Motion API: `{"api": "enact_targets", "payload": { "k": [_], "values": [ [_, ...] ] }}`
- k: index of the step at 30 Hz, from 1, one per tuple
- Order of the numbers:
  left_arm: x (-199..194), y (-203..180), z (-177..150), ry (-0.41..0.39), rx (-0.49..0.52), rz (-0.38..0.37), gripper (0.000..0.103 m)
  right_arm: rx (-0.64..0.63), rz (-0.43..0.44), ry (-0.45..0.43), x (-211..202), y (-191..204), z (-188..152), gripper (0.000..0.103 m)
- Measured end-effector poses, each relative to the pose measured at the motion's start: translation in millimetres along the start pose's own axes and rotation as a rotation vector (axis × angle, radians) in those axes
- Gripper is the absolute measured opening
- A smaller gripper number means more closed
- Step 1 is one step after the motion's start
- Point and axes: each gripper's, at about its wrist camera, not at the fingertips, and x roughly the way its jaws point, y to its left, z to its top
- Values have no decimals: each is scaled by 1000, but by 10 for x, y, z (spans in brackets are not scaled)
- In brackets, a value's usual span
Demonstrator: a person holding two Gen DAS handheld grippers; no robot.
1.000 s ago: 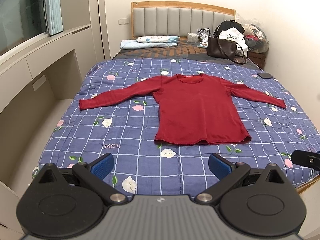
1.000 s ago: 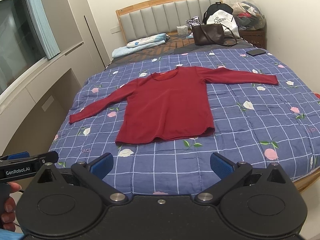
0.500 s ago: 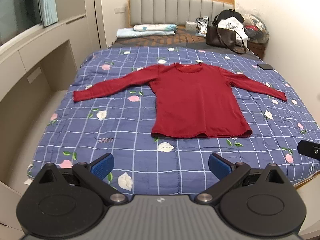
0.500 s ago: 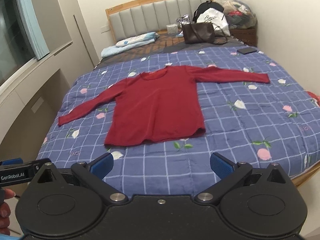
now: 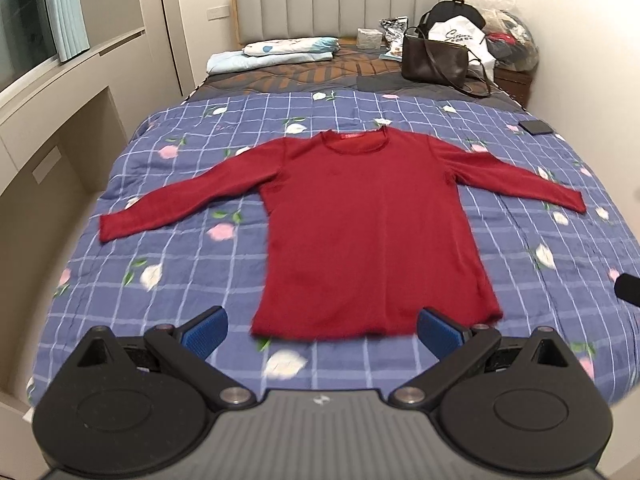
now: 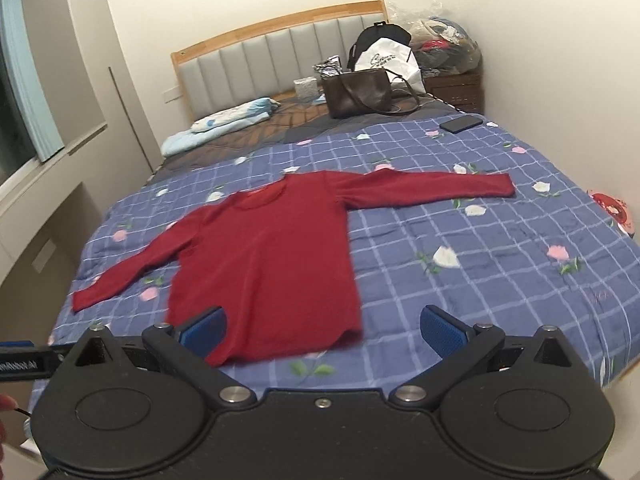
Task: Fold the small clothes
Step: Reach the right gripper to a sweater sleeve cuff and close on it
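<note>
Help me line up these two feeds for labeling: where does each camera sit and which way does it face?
Left wrist: on the left gripper, at the foot of the bed, facing the headboard; its open blue fingers show.
Right wrist: on the right gripper, further right, angled left; fingers open, left gripper's edge visible.
Shared: red sweater, brown handbag, phone.

- The left wrist camera is looking from the foot of the bed (image 5: 120, 280) toward the headboard (image 5: 344, 8), squarely over the red shirt (image 5: 368, 232).
- The right wrist camera is sitting further right, angling leftward across the same shirt (image 6: 272, 264).
- Both are sharing the shirt, quilt, headboard and brown handbag (image 6: 356, 94).
</note>
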Motion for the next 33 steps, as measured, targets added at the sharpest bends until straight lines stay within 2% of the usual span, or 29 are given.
{"api": "enact_targets", "payload": {
  "k": [5, 9, 13, 17, 22, 26, 28, 33],
  "values": [
    [575, -454, 515, 8, -45, 36, 103, 50, 7, 18, 699, -533, 497, 103],
    [1067, -814, 901, 33, -101, 48, 103, 104, -49, 47, 1254, -1053, 924, 103],
    [1576, -1209, 1214, 48, -102, 45, 103, 158, -108, 70, 1785, -1614, 1250, 103],
    [2089, -1577, 1363, 65, -96, 54, 103, 210, -162, 61, 2331, -2246, 1510, 103],
    [2678, -1889, 1484, 128, -133, 70, 103, 299, -190, 62, 3017, -2928, 1665, 101],
    [2992, -2032, 1499, 162, -129, 114, 103, 401, -206, 76, 3592, -3407, 1708, 87],
    [3127, -2080, 1492, 197, -114, 142, 103, 429, -231, 88, 3809, -3552, 1691, 83],
    [3233, -2029, 1489, 222, -128, 141, 103, 496, -306, 104, 4214, -3854, 1683, 72]
  ]
}}
